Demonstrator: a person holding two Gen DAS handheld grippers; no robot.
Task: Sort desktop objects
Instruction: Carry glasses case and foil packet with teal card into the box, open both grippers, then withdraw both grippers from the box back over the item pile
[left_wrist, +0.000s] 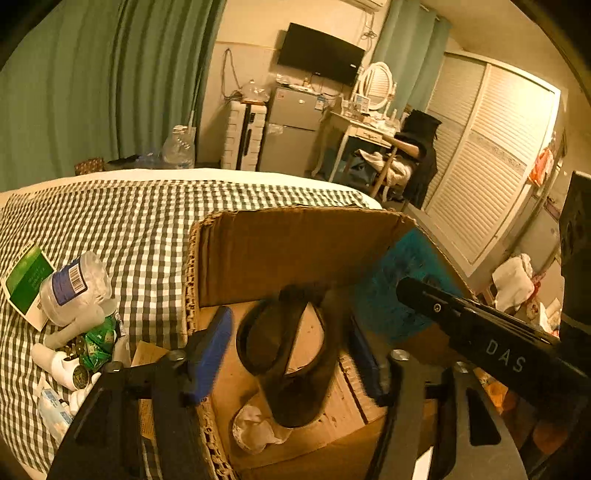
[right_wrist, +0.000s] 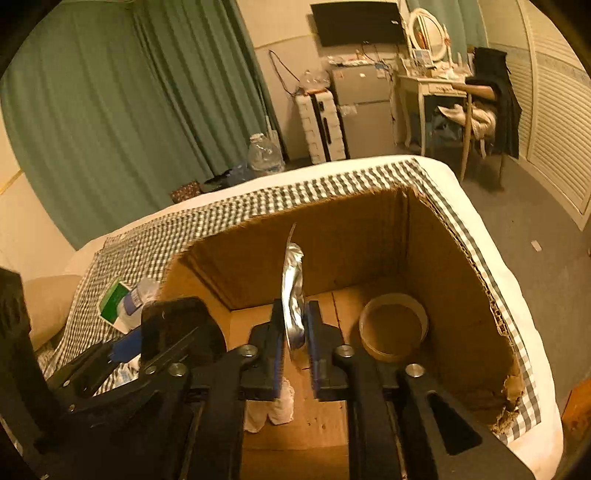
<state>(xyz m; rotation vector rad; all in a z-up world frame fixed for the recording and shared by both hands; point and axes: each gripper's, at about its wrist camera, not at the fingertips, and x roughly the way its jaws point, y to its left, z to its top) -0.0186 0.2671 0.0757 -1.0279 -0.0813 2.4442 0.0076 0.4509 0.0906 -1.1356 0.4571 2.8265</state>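
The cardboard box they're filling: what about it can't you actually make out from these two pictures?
- Right wrist view: the near floor of the cardboard box is hidden behind the right gripper, shut on a silver foil packet.
- Left wrist view: the dark looped object is motion-blurred; its identity is unclear.
- Left wrist view: the white crumpled item is too indistinct to name.

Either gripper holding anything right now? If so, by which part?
Right gripper is shut on a thin crinkled silver foil packet, pinched at its lower end. Left gripper is open, holding nothing.
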